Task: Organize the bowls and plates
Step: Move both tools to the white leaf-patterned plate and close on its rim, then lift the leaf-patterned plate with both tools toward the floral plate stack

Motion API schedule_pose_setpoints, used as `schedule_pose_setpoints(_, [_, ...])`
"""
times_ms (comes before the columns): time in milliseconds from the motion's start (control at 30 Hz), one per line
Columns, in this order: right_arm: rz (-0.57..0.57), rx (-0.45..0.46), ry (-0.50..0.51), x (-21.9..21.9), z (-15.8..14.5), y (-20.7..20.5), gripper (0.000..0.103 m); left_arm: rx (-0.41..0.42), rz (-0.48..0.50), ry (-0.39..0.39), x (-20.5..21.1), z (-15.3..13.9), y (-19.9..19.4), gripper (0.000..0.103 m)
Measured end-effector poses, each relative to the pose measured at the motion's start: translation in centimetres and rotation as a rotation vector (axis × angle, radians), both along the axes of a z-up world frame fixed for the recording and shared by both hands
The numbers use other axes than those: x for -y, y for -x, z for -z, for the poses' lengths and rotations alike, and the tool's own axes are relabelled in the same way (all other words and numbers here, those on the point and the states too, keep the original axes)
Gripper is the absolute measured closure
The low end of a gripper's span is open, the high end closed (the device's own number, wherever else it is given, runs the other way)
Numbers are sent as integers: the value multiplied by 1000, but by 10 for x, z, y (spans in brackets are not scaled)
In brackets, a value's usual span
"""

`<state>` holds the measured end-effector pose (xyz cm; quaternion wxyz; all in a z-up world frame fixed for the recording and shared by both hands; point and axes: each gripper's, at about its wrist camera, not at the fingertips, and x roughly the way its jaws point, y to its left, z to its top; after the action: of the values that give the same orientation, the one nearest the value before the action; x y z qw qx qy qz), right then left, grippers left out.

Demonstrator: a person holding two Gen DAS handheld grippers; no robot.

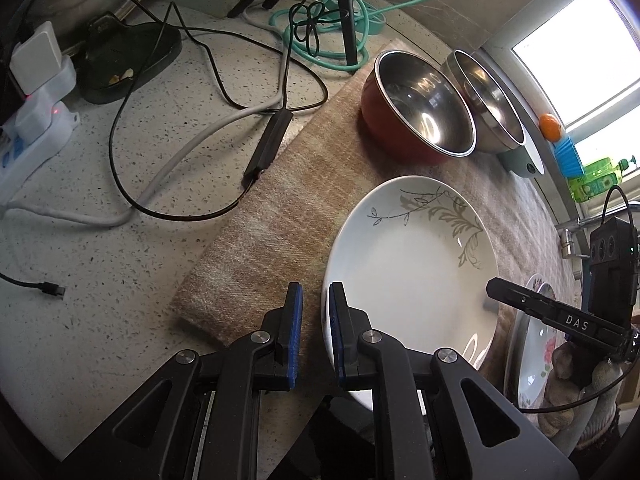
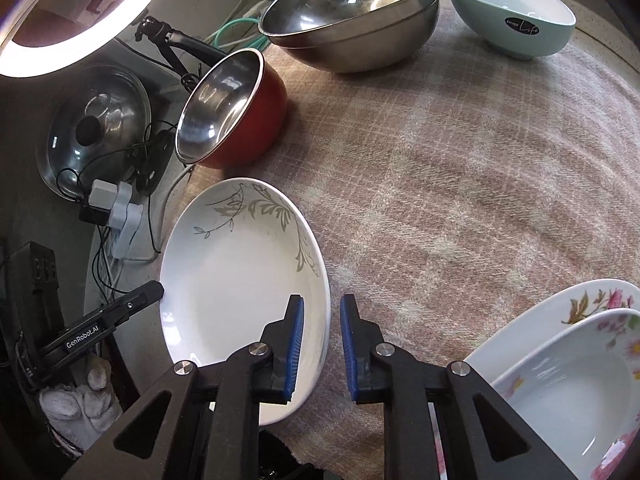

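A white plate (image 1: 408, 264) (image 2: 236, 280) with a grey leaf pattern lies on the plaid cloth (image 2: 440, 180). My left gripper (image 1: 315, 292) is shut on its left rim, one pad over the plate and one outside. My right gripper (image 2: 322, 300) straddles the opposite rim; a sliver of cloth shows beside its outer pad, so it stands open. Behind sit a red bowl (image 2: 228, 108) with a steel inside, two nested steel bowls (image 2: 352, 20) and a mint bowl (image 2: 516, 12). Two floral dishes (image 2: 560, 360) are stacked at the lower right.
Cables and a white power strip (image 1: 32, 132) cover the speckled counter left of the cloth. A glass pot lid (image 2: 92, 128) and a lit ring light (image 2: 80, 20) stand at the far left. A tap (image 1: 576, 228) and a window are on the right.
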<state>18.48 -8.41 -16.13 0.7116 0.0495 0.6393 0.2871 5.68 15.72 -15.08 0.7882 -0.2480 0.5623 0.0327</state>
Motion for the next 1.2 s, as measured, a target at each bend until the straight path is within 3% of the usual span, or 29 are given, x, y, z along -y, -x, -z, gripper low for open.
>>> schedule_pose_setpoints(500, [7, -26, 11, -3, 8, 0, 98, -14, 41, -3, 6, 12, -12, 97])
schedule_pose_setpoints(1200, [57, -31, 14, 2, 4, 1, 98, 17, 40, -25, 10, 1, -13, 97])
